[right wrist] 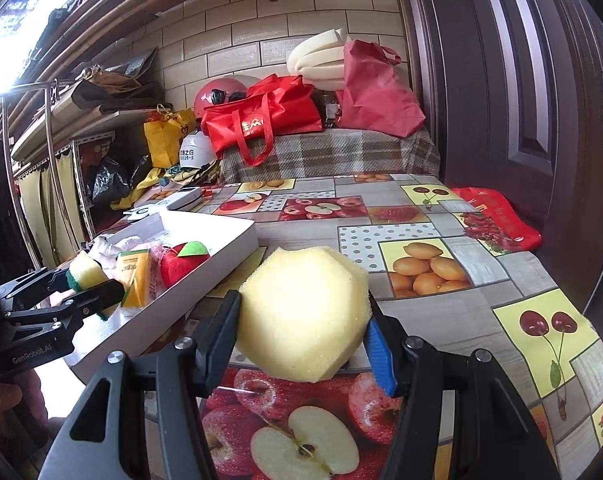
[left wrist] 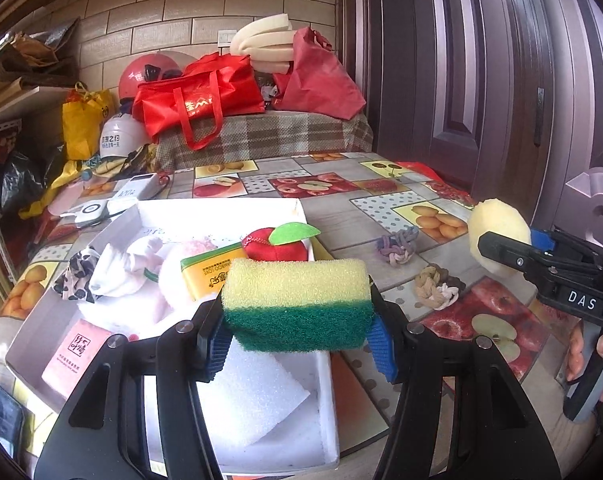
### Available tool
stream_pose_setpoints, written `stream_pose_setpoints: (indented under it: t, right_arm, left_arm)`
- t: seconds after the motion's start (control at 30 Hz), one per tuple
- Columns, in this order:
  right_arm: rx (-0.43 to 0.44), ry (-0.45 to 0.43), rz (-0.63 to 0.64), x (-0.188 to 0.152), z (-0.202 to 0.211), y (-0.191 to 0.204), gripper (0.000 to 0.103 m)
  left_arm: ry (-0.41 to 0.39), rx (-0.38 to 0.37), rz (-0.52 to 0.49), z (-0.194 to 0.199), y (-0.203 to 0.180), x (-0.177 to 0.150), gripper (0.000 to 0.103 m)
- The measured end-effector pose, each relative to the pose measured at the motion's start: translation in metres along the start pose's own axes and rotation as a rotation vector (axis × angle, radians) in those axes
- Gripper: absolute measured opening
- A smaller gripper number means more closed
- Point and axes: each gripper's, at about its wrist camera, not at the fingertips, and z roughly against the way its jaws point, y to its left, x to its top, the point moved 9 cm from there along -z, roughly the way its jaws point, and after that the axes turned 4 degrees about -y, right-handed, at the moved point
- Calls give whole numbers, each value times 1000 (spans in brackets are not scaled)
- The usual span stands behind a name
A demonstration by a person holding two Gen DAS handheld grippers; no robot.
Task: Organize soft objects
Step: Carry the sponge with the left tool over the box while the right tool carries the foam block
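Observation:
My left gripper (left wrist: 297, 334) is shut on a yellow-and-green scrub sponge (left wrist: 297, 304), held above the near end of a white box (left wrist: 325, 380). In the box lie a red plush apple (left wrist: 275, 246), a yellow tissue pack (left wrist: 205, 276), white and pink cloths (left wrist: 129, 264), a pink packet (left wrist: 75, 356) and a white foam block (left wrist: 253, 396). My right gripper (right wrist: 301, 344) is shut on a round pale-yellow sponge (right wrist: 301, 316), held over the fruit-print tablecloth (right wrist: 421, 312) just right of the box (right wrist: 205, 264). Each gripper also shows in the other's view: right gripper (left wrist: 501, 240), left gripper (right wrist: 89, 284).
Two knotted fabric pieces (left wrist: 397, 246) (left wrist: 435, 288) lie on the table right of the box. A power bank (left wrist: 139, 188) and small devices sit behind it. Red bags (left wrist: 197, 100), helmets (left wrist: 121, 140) and foam rolls (left wrist: 261, 44) pile at the back. A dark door (left wrist: 481, 80) stands on the right.

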Motion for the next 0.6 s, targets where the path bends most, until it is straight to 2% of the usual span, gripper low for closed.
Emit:
stream_pose_setpoints:
  t: [0.6]
  right_arm:
    - [82,5,75,-4,1,55,58]
  left_arm:
    - [1,40,31,6,28,-2,58]
